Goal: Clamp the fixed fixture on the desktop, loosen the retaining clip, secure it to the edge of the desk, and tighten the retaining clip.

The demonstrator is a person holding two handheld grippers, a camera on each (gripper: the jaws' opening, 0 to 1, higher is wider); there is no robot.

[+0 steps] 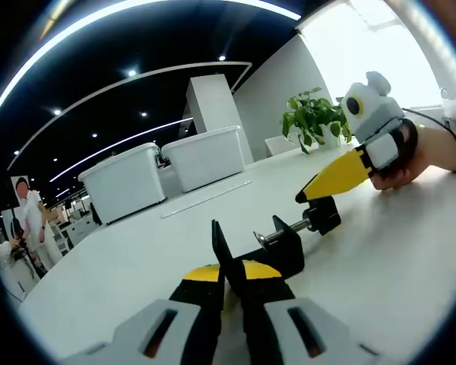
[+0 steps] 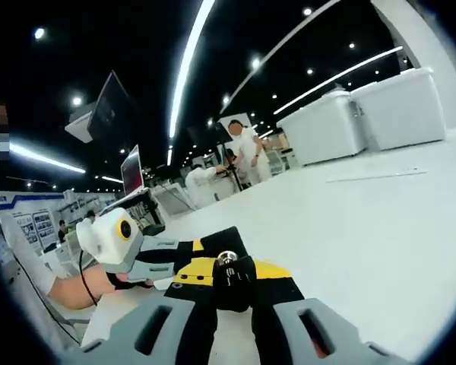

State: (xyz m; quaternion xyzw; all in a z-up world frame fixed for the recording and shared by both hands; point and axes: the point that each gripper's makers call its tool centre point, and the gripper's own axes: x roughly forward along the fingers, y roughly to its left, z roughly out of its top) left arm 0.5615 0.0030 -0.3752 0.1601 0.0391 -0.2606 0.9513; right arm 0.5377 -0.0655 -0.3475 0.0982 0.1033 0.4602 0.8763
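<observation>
A black clamp fixture (image 1: 285, 247) lies on the white desk (image 1: 395, 258), its threaded screw ending in a black knob (image 1: 324, 215). My left gripper (image 1: 228, 280), black jaws with yellow pads, is shut on the fixture's thin upright plate (image 1: 219, 242). My right gripper (image 1: 313, 193) comes in from the right in a person's hand, its yellow jaws closed at the knob. In the right gripper view my right gripper (image 2: 232, 268) is shut on the knob (image 2: 229, 275), and my left gripper (image 2: 184, 265) reaches in from the left, held by a hand.
Two white lidded bins (image 1: 167, 169) stand at the back of the desk, with a potted plant (image 1: 316, 118) beside them. A thin pale strip (image 1: 205, 199) lies on the desk. People (image 2: 242, 152) stand at workbenches beyond the desk edge, near a laptop (image 2: 132, 172).
</observation>
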